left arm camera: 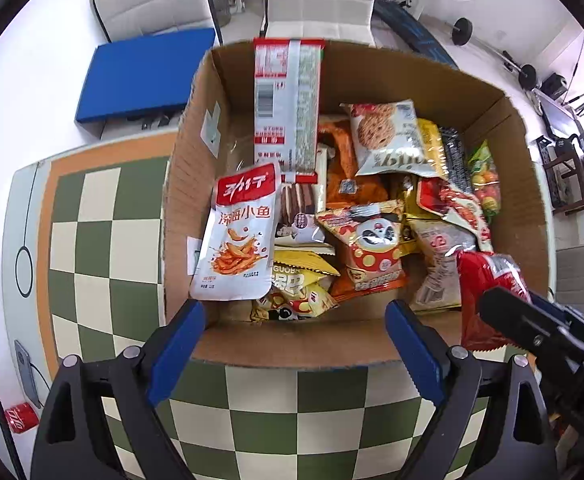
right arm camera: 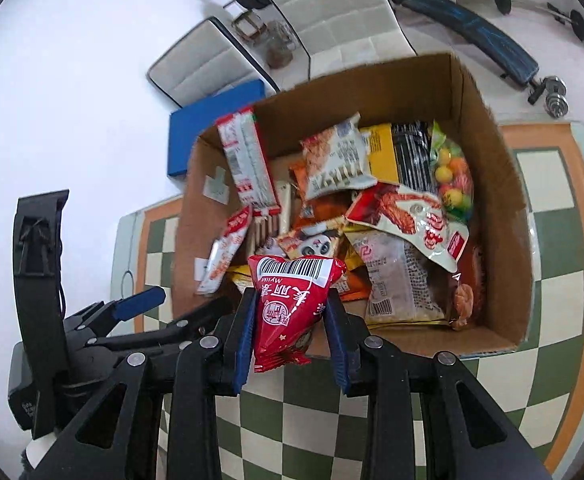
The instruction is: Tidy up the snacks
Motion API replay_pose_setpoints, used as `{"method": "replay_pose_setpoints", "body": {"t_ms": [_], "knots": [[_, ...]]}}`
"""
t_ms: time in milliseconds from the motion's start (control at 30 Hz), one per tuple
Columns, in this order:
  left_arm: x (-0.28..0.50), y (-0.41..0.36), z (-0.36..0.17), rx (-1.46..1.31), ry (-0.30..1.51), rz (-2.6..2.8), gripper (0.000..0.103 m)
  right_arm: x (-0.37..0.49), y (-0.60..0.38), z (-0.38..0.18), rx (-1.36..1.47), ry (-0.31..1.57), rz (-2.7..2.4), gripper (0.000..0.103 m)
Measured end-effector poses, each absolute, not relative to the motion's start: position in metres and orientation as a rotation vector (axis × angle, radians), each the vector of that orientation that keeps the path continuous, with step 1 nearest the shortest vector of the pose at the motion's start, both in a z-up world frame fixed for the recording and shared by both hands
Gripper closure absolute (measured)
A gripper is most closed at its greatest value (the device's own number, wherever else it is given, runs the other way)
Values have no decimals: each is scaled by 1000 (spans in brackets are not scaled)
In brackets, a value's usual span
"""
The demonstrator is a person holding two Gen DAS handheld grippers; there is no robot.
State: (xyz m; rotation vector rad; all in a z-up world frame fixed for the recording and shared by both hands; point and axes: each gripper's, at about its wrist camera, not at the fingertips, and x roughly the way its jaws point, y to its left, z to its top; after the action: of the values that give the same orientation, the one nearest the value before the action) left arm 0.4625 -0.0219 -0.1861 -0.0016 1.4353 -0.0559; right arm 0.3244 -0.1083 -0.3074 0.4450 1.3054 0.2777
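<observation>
Snacks, 1 red packet [right arm camera: 288,312] between right fingers [right arm camera: 244,336], 1 cardboard box [right arm camera: 504,208].

My right gripper [right arm camera: 290,320] clamps a red snack packet [right arm camera: 292,304], barcode end up, at the near edge of an open cardboard box [right arm camera: 492,184] heaped with snack bags. My left gripper [right arm camera: 140,304] shows at lower left, over the checkered mat [right arm camera: 324,412] beneath the box.

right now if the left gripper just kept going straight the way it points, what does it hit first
Probably the near wall of the cardboard box, which lies straight ahead of the open left gripper. If it clears the rim, the yellow snack packet just inside is next; depth is unclear.
</observation>
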Motion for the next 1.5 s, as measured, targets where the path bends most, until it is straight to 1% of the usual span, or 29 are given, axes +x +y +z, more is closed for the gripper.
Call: {"method": "replay_pose_setpoints", "body": {"t_ms": [133, 200, 367, 467, 500, 600, 667, 733, 800, 900, 1067, 1500], "knots": [[464, -22, -196, -5, 1455, -51, 11, 329, -108, -331, 458, 1356, 275, 67], [464, -23, -199, -5, 1461, -51, 11, 329, -109, -337, 464, 1363, 274, 65], [461, -24, -199, -3, 1463, -54, 11, 332, -113, -340, 455, 1376, 252, 64], [460, -26, -195, 2, 1455, -59, 11, 332, -116, -338, 435, 1385, 226, 56], [459, -26, -194, 4, 1455, -58, 11, 332, -117, -337, 428, 1387, 216, 52], [457, -28, -189, 8, 1446, -59, 11, 328, -122, -333, 419, 1384, 200, 51], [454, -30, -186, 12, 1440, -62, 11, 326, -125, -331, 394, 1385, 170, 44], [451, -33, -182, 19, 1432, -63, 11, 323, -129, -328, 373, 1383, 136, 25], [447, -35, -177, 25, 1420, -65, 11, 321, -132, -326, 341, 1384, 101, 19], [441, -37, -167, 17, 1405, -71, 11, 315, -137, -320, 311, 1376, 65, 14], [426, -36, -139, 2, 1353, -69, 11, 300, -144, -297, 292, 1332, 37, 14], [337, -46, -50, 24, 1189, -65, 11, 214, -144, -199, 200, 1153, 38, 12]]}}
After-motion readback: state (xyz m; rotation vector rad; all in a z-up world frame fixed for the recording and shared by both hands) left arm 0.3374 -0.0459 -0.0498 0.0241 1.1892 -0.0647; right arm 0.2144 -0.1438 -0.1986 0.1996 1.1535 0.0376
